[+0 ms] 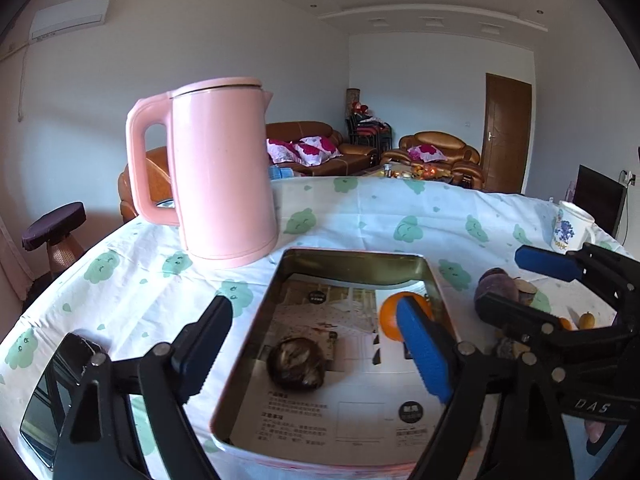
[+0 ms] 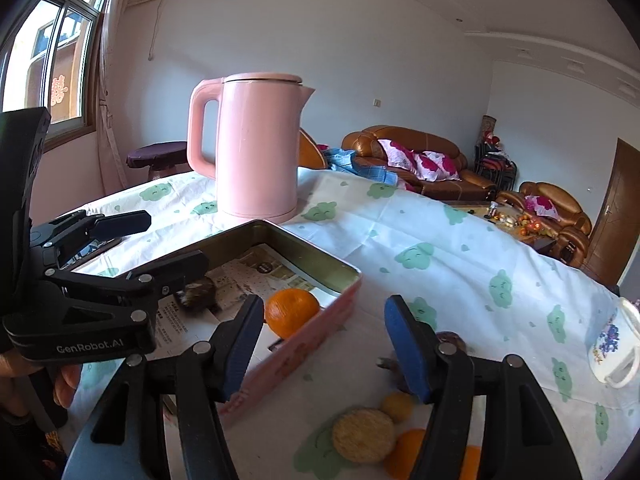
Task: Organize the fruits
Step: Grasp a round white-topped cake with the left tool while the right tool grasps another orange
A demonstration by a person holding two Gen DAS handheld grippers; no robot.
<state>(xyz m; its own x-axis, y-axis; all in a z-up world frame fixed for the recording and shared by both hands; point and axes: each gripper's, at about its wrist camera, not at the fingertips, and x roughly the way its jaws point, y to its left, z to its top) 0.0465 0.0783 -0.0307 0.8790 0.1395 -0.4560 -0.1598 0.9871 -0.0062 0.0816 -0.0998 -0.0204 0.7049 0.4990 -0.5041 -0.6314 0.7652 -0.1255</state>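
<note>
Left wrist view shows the left tongs [image 1: 316, 344] spread wide over the rectangular metal tin with pink outer walls [image 1: 352, 256], nothing between their pads. Inside the tin, on printed paper, lie a dark brown round fruit [image 1: 296, 364] and, apart from it, a round orange [image 1: 390, 314]. Right wrist view shows the right tongs [image 2: 324, 344] also spread and empty, above small orange fruits [image 2: 408, 452] on the cloth-covered worktop [image 2: 420, 220]. Beyond the tin stands a tall pink plastic kettle [image 2: 258, 144].
</note>
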